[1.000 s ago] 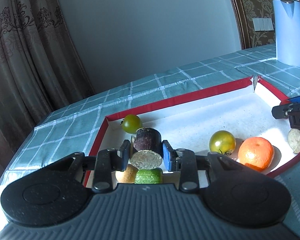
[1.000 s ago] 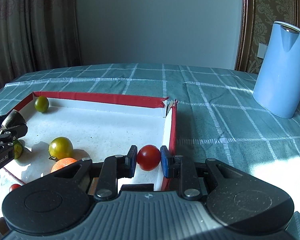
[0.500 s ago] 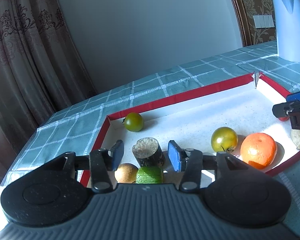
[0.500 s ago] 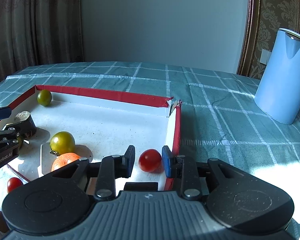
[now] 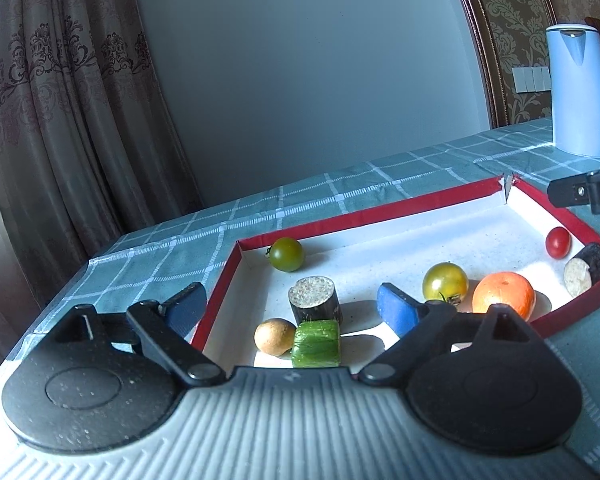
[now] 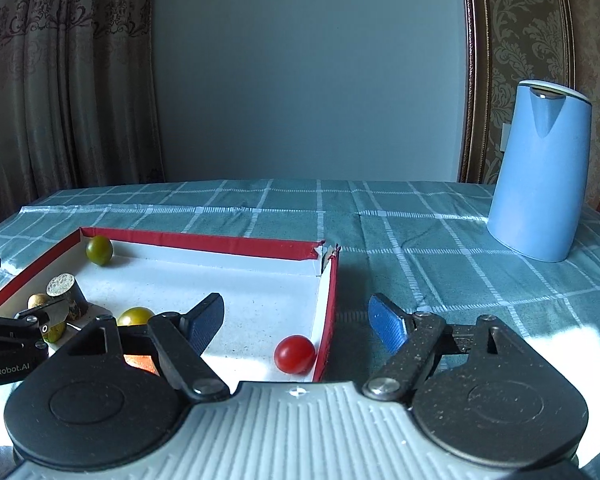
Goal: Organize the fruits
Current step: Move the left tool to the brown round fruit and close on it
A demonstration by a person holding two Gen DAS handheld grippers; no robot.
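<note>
the left gripper (image 5: 290, 306) hangs over the near left corner of the shallow red-walled white tray (image 5: 412, 206), jaws spread wide and holding nothing. between and just beyond its fingers a dark-skinned cane section with a pale cut top (image 5: 315, 300) stands upright on the tray floor, touching a green striped cut block (image 5: 316, 343) in front of it; a small tan round fruit (image 5: 274, 336) lies just beside the block. a dark green tomato (image 5: 286, 254) sits in the far left corner. a yellow-green tomato (image 5: 445, 282) and an orange mandarin (image 5: 503, 295) rest close together towards the right, with a second dark cane section (image 5: 586, 269) tipped against the right wall and a red cherry tomato (image 5: 558, 242) near it. the right gripper (image 6: 296, 320) has jaws wide apart and empty, straddling the tray's right wall; the red cherry tomato (image 6: 294, 354) lies on the floor against that wall. a light blue kettle (image 6: 538, 172) stands on the teal checked surface (image 6: 440, 264), well apart.
</note>
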